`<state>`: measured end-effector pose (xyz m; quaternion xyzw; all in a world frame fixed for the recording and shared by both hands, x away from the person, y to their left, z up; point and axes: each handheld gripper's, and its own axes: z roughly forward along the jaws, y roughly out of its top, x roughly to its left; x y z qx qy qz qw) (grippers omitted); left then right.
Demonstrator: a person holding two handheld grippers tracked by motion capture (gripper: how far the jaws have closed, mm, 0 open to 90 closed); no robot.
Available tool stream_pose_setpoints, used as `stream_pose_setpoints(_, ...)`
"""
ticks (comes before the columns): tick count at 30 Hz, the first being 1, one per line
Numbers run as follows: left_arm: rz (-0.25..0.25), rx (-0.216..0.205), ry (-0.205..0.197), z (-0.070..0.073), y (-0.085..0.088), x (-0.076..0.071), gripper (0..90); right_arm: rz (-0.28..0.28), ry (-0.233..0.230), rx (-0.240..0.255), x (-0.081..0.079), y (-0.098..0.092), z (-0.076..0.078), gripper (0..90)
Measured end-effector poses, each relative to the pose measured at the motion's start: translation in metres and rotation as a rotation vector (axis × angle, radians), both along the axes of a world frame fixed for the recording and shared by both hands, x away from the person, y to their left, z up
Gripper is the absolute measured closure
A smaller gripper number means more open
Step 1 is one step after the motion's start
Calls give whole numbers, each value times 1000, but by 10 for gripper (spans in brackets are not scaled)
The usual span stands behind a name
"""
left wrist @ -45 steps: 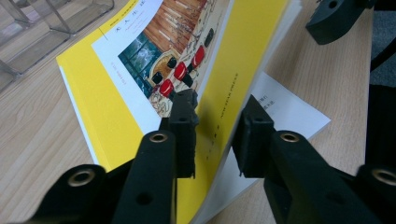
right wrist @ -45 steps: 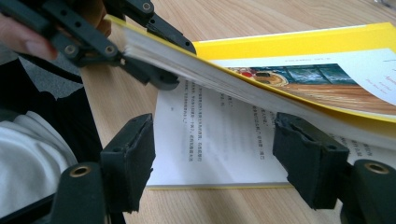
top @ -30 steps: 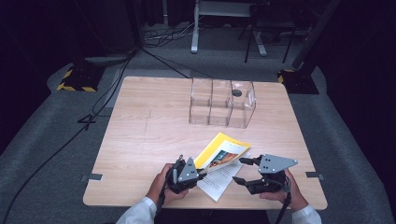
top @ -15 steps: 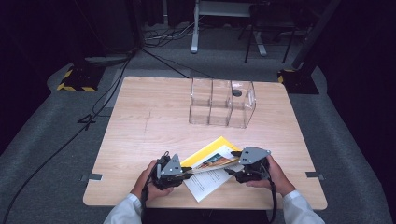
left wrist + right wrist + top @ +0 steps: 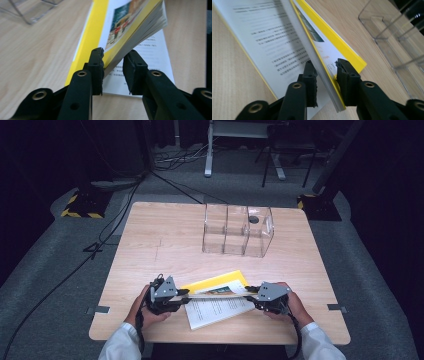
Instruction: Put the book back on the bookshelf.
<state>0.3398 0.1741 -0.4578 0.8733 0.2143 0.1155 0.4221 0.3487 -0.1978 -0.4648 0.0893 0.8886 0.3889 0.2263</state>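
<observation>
Two grippers meet on one book [image 5: 215, 293], which stands tilted on its long edge at the near middle of the tabletop [image 5: 150, 245], over a printed page [image 5: 220, 312] and beside a yellow sheet [image 5: 215, 281] lying flat; I cannot tell whether those belong to the same book.

The main risk, as I judge it, is at the left end. The left gripper [image 5: 186, 295] has just been opening. In its own view one pad touches the cover while the other stands off the page block, so that corner is loose between the jaws. The right gripper [image 5: 248, 292] has just been closing and looks clamped on the far corner, one pad on the page edges and one on the cover. With one corner carrying the weight, the book could swing down, twist in the pads, or fan its pages onto the printed page. A shallow bite near the corner could also slip off the glossy cover.

Both hands sit low at the near edge, knuckles outward, left hand [image 5: 142, 307] and right hand [image 5: 295, 305] pointing their grippers level and inward at each other. The clear organiser [image 5: 237, 237] stands well apart on the far side.
</observation>
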Motion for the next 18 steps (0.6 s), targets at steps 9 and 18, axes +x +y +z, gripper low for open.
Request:
stream_pose_setpoints(9, 53, 52, -1, 5, 2, 3, 436, 49, -30, -38, -7, 14, 1, 788)
stream_pose_setpoints(18, 36, 86, -58, 22, -34, -14, 257, 54, -41, -69, -9, 19, 3, 789)
